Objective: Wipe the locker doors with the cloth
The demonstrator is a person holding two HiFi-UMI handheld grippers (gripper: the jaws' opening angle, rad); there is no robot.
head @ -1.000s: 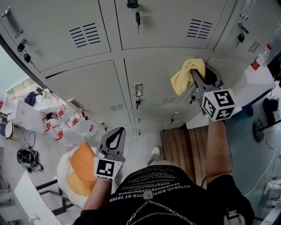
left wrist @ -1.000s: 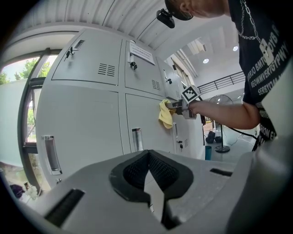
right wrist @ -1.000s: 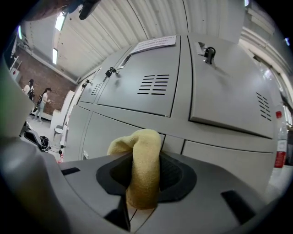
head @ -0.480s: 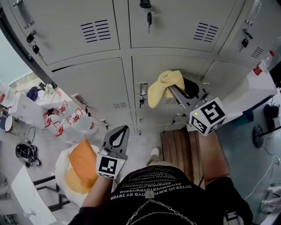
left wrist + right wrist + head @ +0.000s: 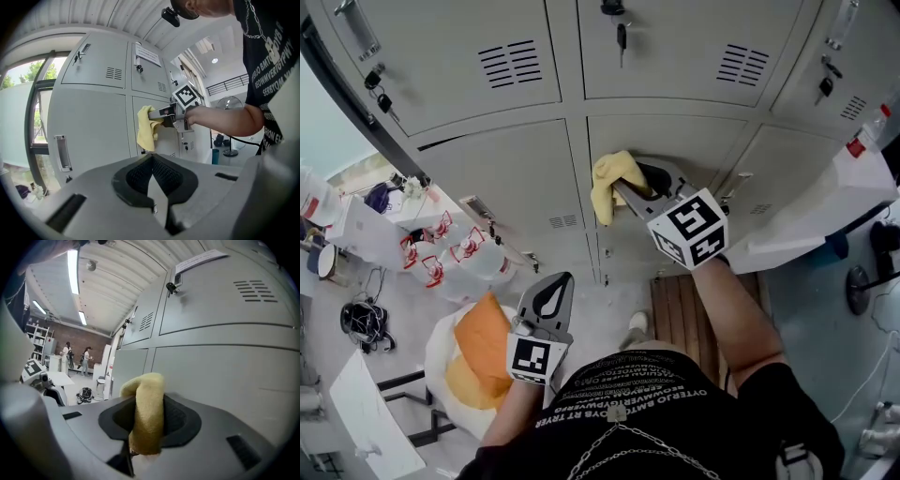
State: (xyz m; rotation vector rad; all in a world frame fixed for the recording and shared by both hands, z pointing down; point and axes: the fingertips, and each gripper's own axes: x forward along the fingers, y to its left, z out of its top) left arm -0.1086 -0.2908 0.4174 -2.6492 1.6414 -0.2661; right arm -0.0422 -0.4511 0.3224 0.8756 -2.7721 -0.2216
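A yellow cloth (image 5: 612,181) hangs from my right gripper (image 5: 630,185), which is shut on it and holds it against a grey locker door (image 5: 670,150) in the middle column. From the right gripper view the cloth (image 5: 146,416) is folded between the jaws, with the locker door (image 5: 234,371) close ahead. In the left gripper view the cloth (image 5: 147,127) and the right gripper (image 5: 161,114) show against the lockers. My left gripper (image 5: 547,302) is held low near the body, shut with nothing in it, apart from the lockers.
Keys hang from locks (image 5: 622,37) on the upper doors. A white cabinet (image 5: 825,202) stands at the right, wooden boards (image 5: 684,305) on the floor below. White and orange bags (image 5: 473,361), bottles (image 5: 450,262) and a window frame (image 5: 366,112) lie at the left. People (image 5: 68,357) stand far off.
My right gripper has carried the cloth leftward across the locker doors, from the right door to the middle one. The left gripper has stayed where it was.
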